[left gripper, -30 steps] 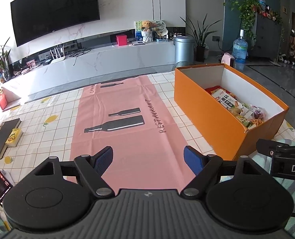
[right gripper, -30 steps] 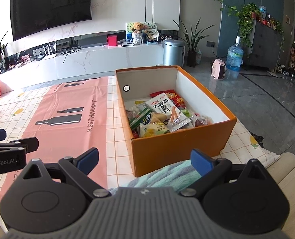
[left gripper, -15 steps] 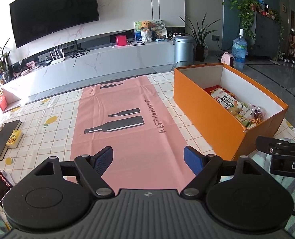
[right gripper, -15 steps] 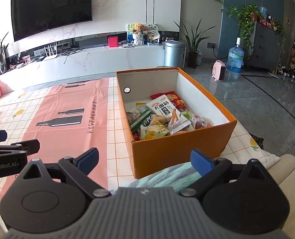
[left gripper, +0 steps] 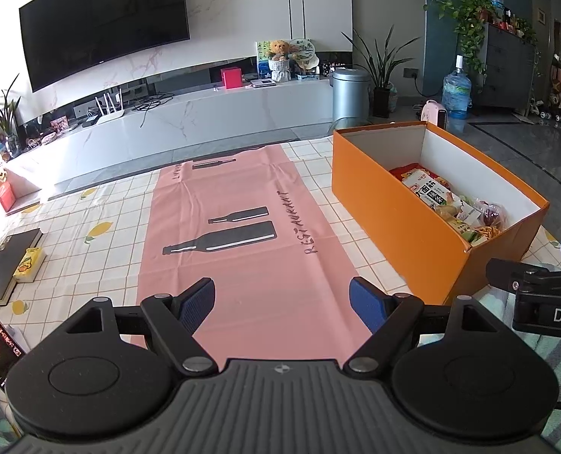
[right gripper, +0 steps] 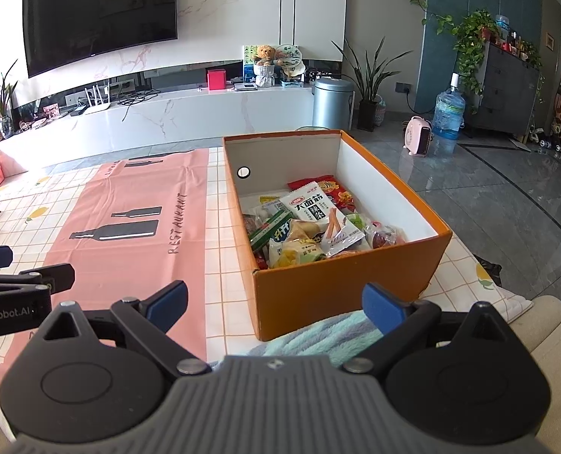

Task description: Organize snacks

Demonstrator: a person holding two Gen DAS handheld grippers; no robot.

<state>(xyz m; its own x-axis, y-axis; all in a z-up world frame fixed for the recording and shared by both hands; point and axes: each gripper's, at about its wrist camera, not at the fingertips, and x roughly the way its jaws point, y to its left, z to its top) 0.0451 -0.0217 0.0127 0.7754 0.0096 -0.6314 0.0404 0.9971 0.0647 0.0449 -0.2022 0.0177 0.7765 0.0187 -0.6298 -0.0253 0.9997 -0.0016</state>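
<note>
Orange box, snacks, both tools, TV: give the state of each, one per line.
orange box: lidless, open, upright on the table.
snack packets: piled inside the box, all sealed as far as visible.
left tool: open, empty.
right tool: open, empty.
TV: off, screen dark.

box (right gripper: 341, 280): looks like cardboard, matt orange outside, plain white inside
snack packets (right gripper: 310, 223): crinkly plastic wrappers, pretty shiny
pink runner (left gripper: 242, 234): smooth thin sheet, creased, matt, black print
tablecloth (left gripper: 91, 212): checked, flat matt finish
teal blanket (right gripper: 318, 336): fluffy fleece, soft pile
left gripper (left gripper: 282, 304): matt black plastic, ribbed grey body, blue textured pads, metal screws
right gripper (right gripper: 275, 302): same build
floor (right gripper: 507, 196): glossy polished stone tiles
bin (right gripper: 331, 104): brushed metal
</note>
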